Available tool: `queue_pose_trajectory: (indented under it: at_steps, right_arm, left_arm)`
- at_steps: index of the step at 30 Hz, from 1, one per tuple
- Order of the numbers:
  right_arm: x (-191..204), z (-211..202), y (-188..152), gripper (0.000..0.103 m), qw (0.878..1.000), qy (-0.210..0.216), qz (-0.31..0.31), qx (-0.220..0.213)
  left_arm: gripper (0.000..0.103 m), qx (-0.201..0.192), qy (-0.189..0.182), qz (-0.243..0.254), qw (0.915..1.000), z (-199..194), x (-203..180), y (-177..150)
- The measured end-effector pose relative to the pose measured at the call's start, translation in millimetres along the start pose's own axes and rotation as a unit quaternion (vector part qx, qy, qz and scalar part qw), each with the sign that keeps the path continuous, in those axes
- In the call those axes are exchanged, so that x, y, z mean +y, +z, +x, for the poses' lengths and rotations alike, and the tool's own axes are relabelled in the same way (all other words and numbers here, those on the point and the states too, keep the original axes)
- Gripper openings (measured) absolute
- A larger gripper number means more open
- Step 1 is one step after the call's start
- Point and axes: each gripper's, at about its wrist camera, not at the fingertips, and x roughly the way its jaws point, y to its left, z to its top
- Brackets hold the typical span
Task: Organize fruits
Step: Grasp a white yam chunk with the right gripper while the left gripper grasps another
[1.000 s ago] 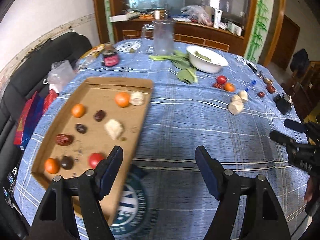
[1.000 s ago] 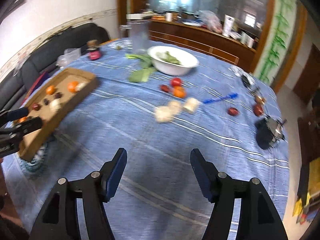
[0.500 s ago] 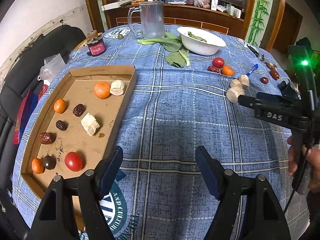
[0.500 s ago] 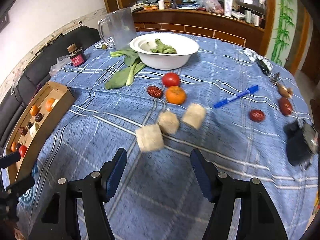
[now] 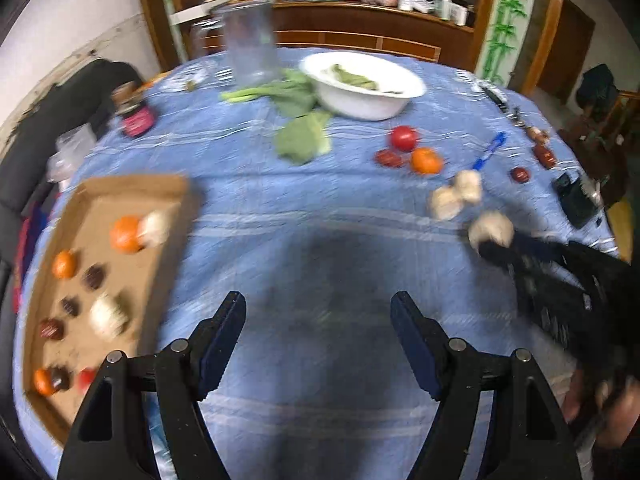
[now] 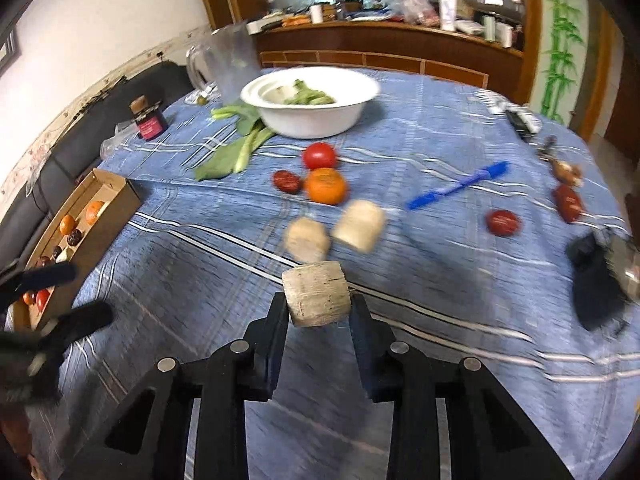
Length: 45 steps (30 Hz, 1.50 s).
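A round table under a blue checked cloth (image 6: 420,128) fills both views, with a wooden sideboard (image 6: 384,40) and a white wall behind it.

In the right wrist view, at the bottom centre, the right gripper (image 6: 318,308) has just closed its jaws and now pinches a pale chunk (image 6: 316,294) between its pads. Just above it lie two more pale pieces (image 6: 332,230), side by side. Beyond them sit an orange (image 6: 325,185), a dark red date (image 6: 286,181) touching its left side, and a tomato (image 6: 319,155) just behind. To the right lie a blue pen (image 6: 458,189) and another red fruit (image 6: 503,222). Further up, leafy greens (image 6: 236,148) lie beside a white bowl (image 6: 312,120) that holds more greens, with a clear jug (image 6: 232,64) behind it and a small jar (image 6: 149,120) at the left.

In the left wrist view, the left gripper (image 5: 318,336) stands at the bottom with its jaws apart and only cloth between them. At the left of that frame a cardboard tray (image 5: 176,188) holds oranges, dark dates, pale chunks and a tomato, all blurred. At the right edge the right gripper shows as a dark shape with the pale chunk at its tip, a hand (image 5: 600,404) below it.
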Motion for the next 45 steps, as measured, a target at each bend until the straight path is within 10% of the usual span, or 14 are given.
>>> queue_pose_trajectory:
  at_steps: [13,19,45]
  right_arm:
    - [-58.3,-36.0,-29.9,0.033,0.999,-0.014,0.030,0.006]
    - [-61.1,-37.1,-30.1,0.034,0.999,-0.005,0.035,-0.001]
    - [-54.9,-34.2,-36.2,0.032,0.999,-0.034,0.031,0.015]
  left_arm:
    - [0.073,-0.015,-0.049,0.074,0.9959,67.9,-79.6,51.9]
    - [0.026,-0.006,-0.089,0.070,0.9935,77.2,-79.7,49.2]
    - [0.027,-0.004,-0.102,0.055,0.9933,62.8,-65.1,31.1]
